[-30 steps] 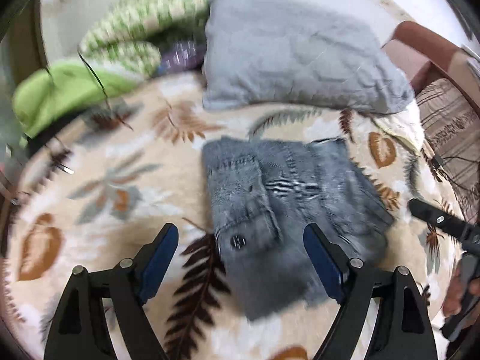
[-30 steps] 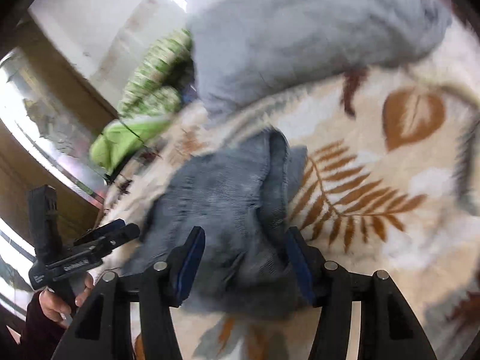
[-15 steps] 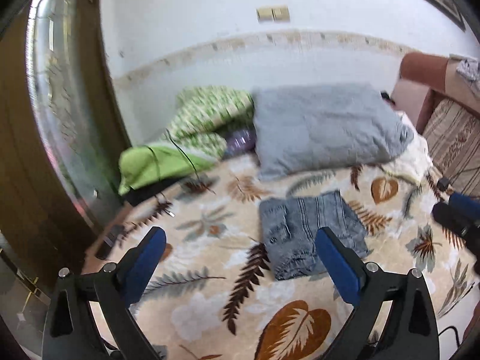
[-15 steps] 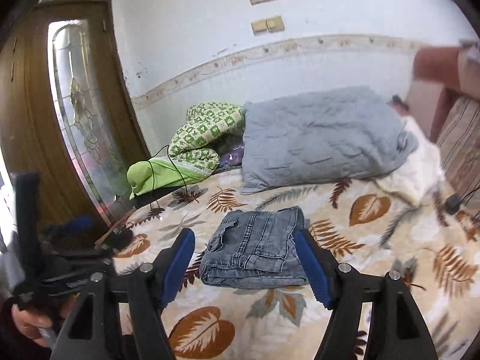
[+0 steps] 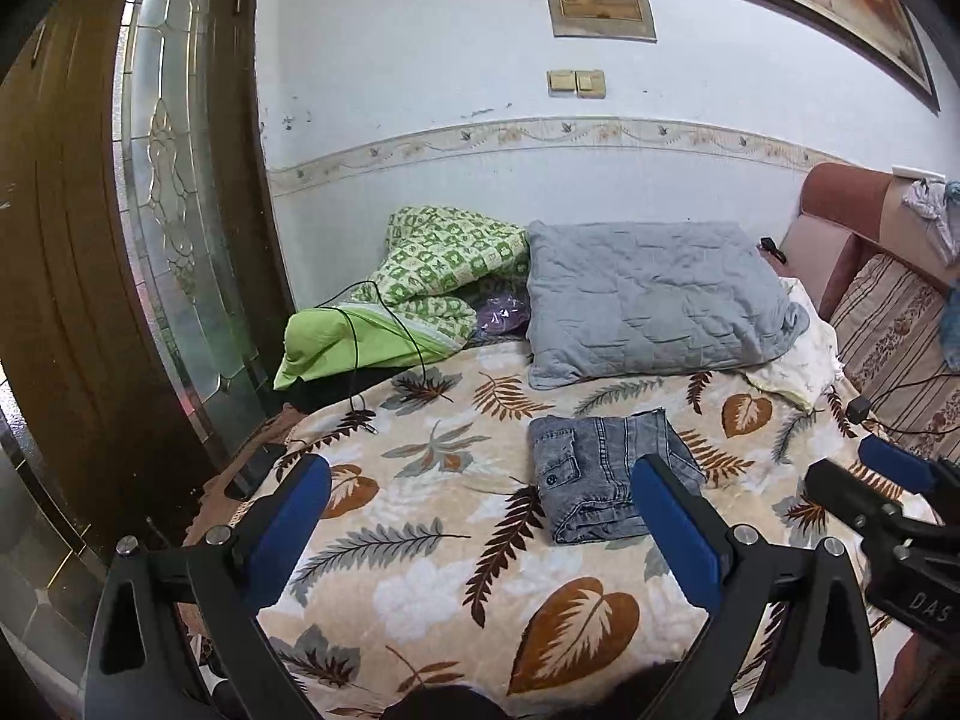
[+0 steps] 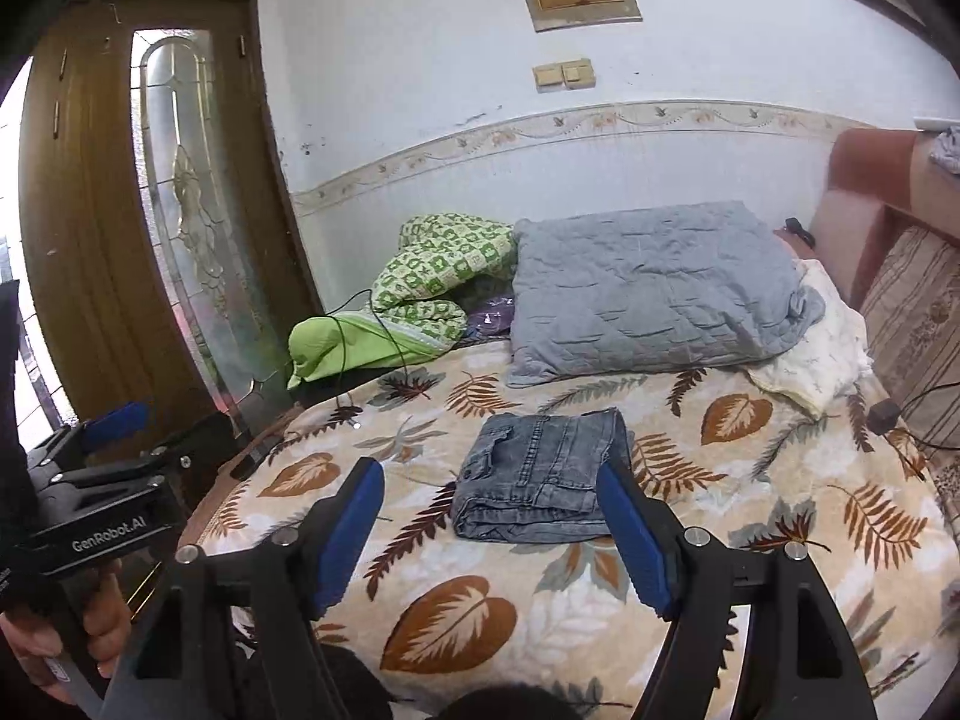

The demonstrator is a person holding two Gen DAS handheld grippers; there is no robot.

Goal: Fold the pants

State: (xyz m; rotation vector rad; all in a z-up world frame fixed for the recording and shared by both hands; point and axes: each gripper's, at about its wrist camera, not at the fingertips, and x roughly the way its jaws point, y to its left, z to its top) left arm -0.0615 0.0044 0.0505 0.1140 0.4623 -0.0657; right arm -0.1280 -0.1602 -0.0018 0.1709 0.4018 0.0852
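Note:
The grey denim pants point(image 5: 606, 474) lie folded into a compact rectangle on the leaf-print blanket point(image 5: 432, 570), near the middle of the bed; they also show in the right wrist view point(image 6: 540, 480). My left gripper point(image 5: 480, 516) is open and empty, held well back from the pants, above the bed's near part. My right gripper point(image 6: 492, 516) is open and empty too, likewise pulled back. Each gripper shows at the edge of the other's view: the right one point(image 5: 888, 492) and the left one point(image 6: 114, 456).
A grey pillow point(image 5: 654, 306) and a green patterned quilt point(image 5: 432, 276) lie at the head of the bed against the wall. A wooden door with a glass panel point(image 5: 168, 228) stands left. A striped sofa point(image 5: 900, 324) is right. A black cable point(image 5: 384, 324) crosses the green bedding.
Both grippers have drawn back and up from the folded pants, from right over them to a wide view of the room. The pants stay folded on the bed.

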